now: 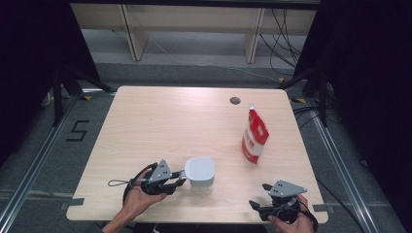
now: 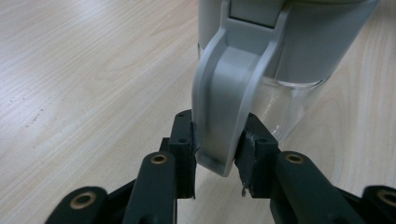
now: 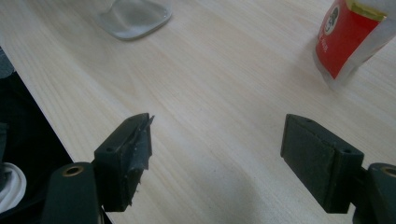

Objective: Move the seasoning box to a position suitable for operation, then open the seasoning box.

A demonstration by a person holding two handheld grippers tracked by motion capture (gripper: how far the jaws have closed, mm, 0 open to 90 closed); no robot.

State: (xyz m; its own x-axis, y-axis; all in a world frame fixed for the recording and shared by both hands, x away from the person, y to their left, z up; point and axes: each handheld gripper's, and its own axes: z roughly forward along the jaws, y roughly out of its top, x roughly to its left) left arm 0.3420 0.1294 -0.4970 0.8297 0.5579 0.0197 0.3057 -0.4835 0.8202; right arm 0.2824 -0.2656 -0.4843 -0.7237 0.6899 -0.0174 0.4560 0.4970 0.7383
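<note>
One jug (image 1: 199,173), one red pouch (image 1: 254,137), two claws.

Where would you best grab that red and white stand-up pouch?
Probably the flat upper body of the red and white pouch, just under its white spout, coming from the near right side where the open right gripper waits; it stands upright and thin, so jaws span it easily.
</note>
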